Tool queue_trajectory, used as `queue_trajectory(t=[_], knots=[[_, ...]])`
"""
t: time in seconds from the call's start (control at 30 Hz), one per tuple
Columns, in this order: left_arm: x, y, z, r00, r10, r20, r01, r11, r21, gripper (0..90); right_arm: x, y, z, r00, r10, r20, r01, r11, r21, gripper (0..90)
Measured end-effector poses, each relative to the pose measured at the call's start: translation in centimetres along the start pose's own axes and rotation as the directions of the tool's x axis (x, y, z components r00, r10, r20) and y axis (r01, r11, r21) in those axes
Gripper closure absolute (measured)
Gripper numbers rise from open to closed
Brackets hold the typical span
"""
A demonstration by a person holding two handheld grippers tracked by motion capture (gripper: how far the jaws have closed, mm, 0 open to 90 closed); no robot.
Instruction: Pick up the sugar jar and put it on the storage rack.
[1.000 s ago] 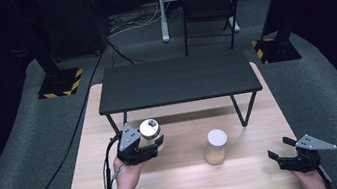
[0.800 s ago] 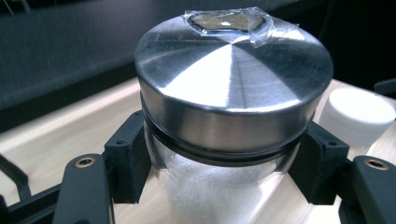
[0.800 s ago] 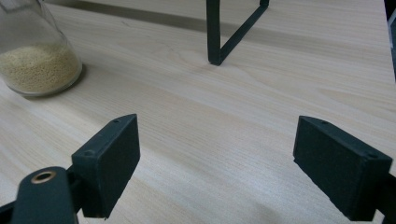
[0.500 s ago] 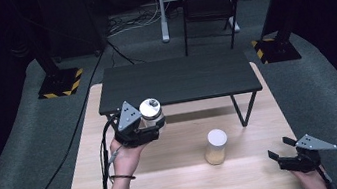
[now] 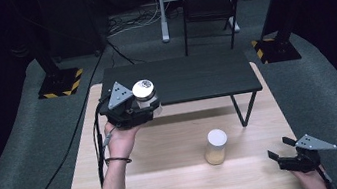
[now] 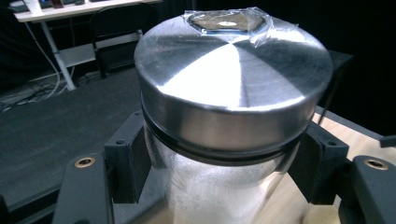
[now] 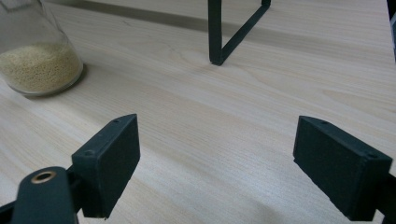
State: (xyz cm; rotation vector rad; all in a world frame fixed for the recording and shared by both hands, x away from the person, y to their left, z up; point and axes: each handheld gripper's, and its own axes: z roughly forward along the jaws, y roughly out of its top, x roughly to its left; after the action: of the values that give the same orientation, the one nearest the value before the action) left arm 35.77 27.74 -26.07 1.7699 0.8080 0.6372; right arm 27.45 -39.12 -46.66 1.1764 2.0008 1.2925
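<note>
left gripper (image 5: 144, 109) fingers are clamping the steel-lidded jar (image 5: 145, 94) aloft; right gripper (image 5: 280, 152) fingers are gaping empty; smooth glass could be slipping down.

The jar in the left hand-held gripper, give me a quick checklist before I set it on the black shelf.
1. Left hand-held gripper clamped on the jar: ok, both pads press the glass under the lid.
2. Lid seated: ok, it sits flush.
3. Jar upright: ok in the high view.
4. Jar above the shelf top: cannot tell; it is at the shelf's front left corner.
5. Landing spot free: ok, the shelf top is bare.
6. Right hand-held gripper out of the way: ok, open, low at the table's near right corner, apart from the grain jar.
</note>
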Motion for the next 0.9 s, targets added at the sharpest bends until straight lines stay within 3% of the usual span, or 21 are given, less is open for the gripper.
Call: queue_trajectory(t=[0.17,0.3,0.57,0.63,0.8,0.9], knots=[[0.4,1.3,1.6,0.9988,0.001,-0.048,0.000,0.9997,0.026,31.3,0.0,0.0,0.0,1.0000,0.000,0.000,0.000,1.0000,-0.001,13.4],[0.8,1.8,2.8,0.9966,-0.021,-0.079,0.025,0.9988,0.042,31.2,0.0,0.0,0.0,1.0000,0.000,-0.003,0.000,1.0000,0.000,13.4],[1.1,3.1,4.6,0.9938,-0.034,-0.106,0.042,0.9967,0.070,31.2,-0.1,0.0,0.1,1.0000,-0.004,-0.007,0.004,1.0000,0.000,13.4],[1.2,3.4,5.4,0.9920,-0.056,-0.113,0.065,0.9945,0.082,31.2,-0.1,0.0,0.0,1.0000,-0.004,-0.007,0.004,1.0000,-0.001,13.4],[0.9,3.7,6.1,0.9907,-0.049,-0.127,0.060,0.9945,0.086,31.2,-0.1,0.0,0.0,1.0000,-0.003,-0.007,0.003,1.0000,0.000,13.4],[1.2,3.9,6.3,0.9900,-0.066,-0.125,0.077,0.9929,0.091,31.0,-0.1,0.0,0.0,1.0000,-0.002,-0.007,0.002,1.0000,0.001,13.4]])
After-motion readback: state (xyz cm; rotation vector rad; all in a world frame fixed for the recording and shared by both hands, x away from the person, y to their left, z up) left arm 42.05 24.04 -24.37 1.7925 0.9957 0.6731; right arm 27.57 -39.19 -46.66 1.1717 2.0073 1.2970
